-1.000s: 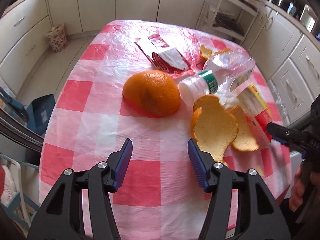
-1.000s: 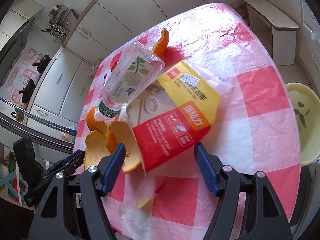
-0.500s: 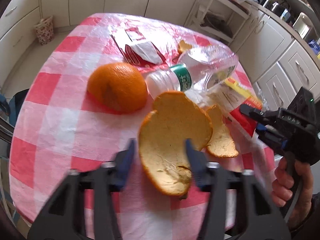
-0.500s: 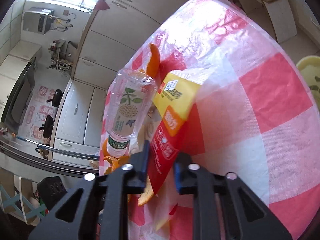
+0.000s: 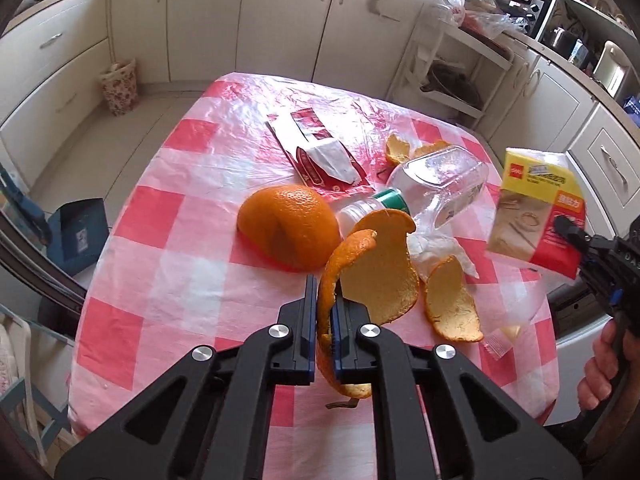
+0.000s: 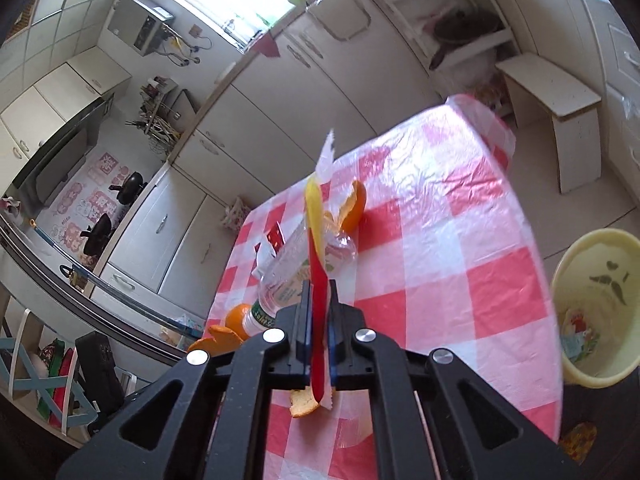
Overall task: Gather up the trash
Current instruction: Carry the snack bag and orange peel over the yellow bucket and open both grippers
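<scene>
My left gripper [image 5: 323,300] is shut on a large orange peel [image 5: 376,264] and holds it above the checked tablecloth [image 5: 180,216]. My right gripper [image 6: 318,300] is shut on a red and yellow snack wrapper [image 6: 314,232], seen edge-on; it also shows in the left wrist view [image 5: 536,216], lifted off the table. On the table lie an orange [image 5: 288,226], a crushed clear bottle [image 5: 432,184], a second peel [image 5: 452,308], more peel [image 5: 404,148] and a red and white packet [image 5: 320,152].
A pale yellow bin [image 6: 596,304] stands on the floor to the right of the table. A small stool [image 6: 552,108] and white cabinets [image 5: 280,20] ring the room. A floral basket [image 5: 120,88] sits on the floor far left.
Both grippers went from open to shut. The left closed on the large peel and lifted it. The right closed on the wrapper and raised it off the table.
</scene>
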The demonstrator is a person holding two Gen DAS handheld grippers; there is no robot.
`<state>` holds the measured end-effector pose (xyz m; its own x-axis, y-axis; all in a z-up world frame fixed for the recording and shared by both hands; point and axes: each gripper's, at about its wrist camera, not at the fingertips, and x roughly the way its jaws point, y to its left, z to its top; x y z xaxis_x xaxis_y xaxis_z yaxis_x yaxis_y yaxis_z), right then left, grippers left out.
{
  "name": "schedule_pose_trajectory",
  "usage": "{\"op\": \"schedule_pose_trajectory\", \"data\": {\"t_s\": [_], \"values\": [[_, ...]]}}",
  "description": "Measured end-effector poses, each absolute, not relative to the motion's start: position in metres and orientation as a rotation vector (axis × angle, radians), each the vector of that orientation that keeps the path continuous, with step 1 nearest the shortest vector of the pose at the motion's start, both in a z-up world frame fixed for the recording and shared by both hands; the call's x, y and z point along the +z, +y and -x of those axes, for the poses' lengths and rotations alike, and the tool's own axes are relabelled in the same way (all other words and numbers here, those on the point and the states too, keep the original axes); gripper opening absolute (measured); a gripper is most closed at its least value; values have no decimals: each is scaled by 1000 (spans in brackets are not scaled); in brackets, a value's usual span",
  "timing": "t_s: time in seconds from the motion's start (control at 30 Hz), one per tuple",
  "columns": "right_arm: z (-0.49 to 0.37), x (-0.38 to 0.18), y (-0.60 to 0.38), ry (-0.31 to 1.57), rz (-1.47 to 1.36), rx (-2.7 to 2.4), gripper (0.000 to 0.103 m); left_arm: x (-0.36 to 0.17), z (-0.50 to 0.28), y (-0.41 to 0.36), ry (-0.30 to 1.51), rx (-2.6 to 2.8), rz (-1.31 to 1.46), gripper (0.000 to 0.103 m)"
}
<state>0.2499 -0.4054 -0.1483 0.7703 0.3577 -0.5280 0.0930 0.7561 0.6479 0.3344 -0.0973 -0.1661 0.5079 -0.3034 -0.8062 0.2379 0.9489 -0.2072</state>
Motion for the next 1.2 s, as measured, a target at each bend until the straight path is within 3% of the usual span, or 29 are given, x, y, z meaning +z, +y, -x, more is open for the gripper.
{"op": "schedule_pose_trajectory", "data": {"t_s": [0.5, 0.8, 0.83, 0.87, 0.9, 0.97, 1.2], "values": [[-194, -126, -495, 566, -598, -122, 7, -135, -313, -130, 867, -473, 111, 6], [-219, -207, -551, 850, -519, -281, 7, -125, -290, -217, 854, -624, 26, 6], [-226, -225, -554, 932, -523, -277, 10, -124, -288, -227, 859, -635, 18, 6], [-230, -242, -559, 1005, -524, -287, 23, -125, -285, -239, 868, -646, 10, 6], [-230, -252, -565, 1045, -533, -307, 29, -126, -284, -250, 875, -655, 4, 6], [-223, -253, -580, 1035, -606, -328, 31, -130, -281, -275, 896, -672, -7, 6], [-176, -154, -615, 654, -778, -293, 48, -164, -270, -389, 1002, -735, -104, 6]]}}
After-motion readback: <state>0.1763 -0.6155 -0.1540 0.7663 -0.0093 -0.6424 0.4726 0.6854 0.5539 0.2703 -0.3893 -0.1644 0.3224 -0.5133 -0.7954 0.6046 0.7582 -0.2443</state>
